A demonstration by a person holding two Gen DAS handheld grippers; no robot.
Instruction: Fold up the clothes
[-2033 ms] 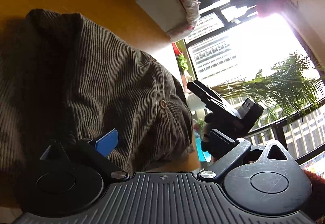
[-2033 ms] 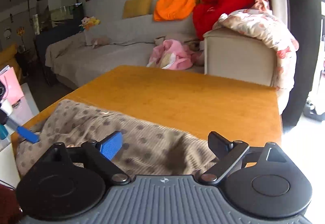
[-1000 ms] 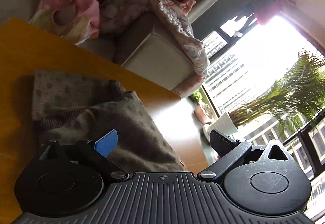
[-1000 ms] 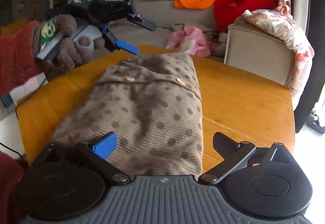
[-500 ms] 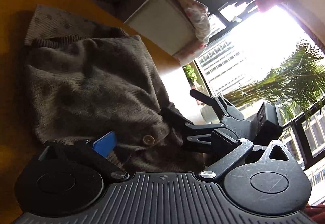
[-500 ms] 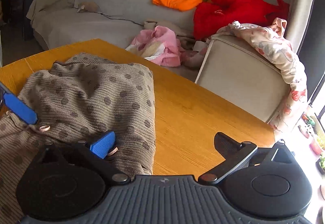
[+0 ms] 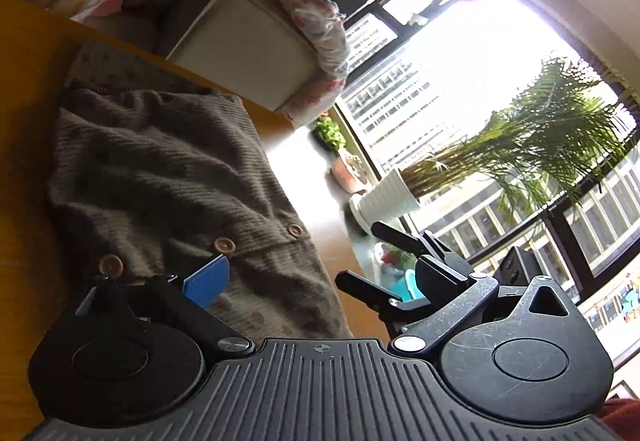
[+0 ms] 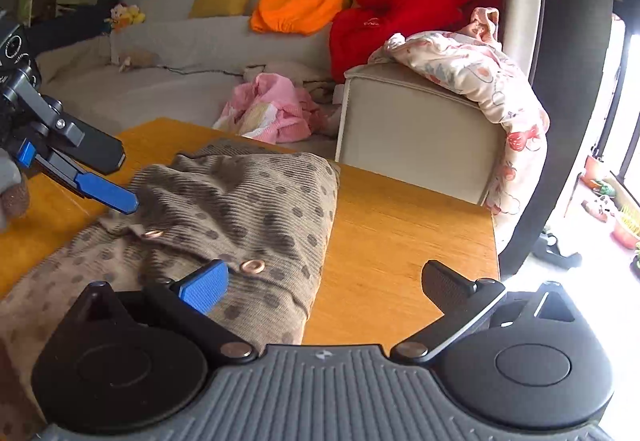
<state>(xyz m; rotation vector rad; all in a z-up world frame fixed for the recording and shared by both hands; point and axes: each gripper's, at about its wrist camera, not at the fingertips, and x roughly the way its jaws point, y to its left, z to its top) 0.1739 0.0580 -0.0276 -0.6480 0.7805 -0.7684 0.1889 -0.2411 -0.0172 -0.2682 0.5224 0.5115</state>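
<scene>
Lying on the wooden table (image 8: 400, 241), the brown dotted cardigan (image 8: 248, 201) sat folded into a thick bundle, its buttons (image 8: 251, 265) facing up and its far edge close to the table's far side, near the sofa arm (image 8: 416, 129). Both tools had their jaws spread and held nothing. The right gripper (image 8: 324, 281) hovered at the near right corner of the bundle, its blue finger over the cloth and its black finger out over bare wood. The left gripper (image 8: 116, 181) came in from the left, its blue tip just above or perhaps touching the cardigan near a button; the pictures did not settle which. From the left wrist view, the left gripper (image 7: 320, 277) straddled the near end of the cardigan (image 7: 160, 169), with the right gripper (image 7: 384, 265) visible beyond its right edge, also gaping.

By my judgement the fold was largely done and only tidying or a last turn remained. The risk lay in the knit itself: soft, thick and layered, it could spring open if only the top layer were pinched, spoiling the stack. A finger catching on a button or the placket could drag the bundle askew. Pushing from the near side without a hold could also slide the whole piece toward the far edge.
</scene>
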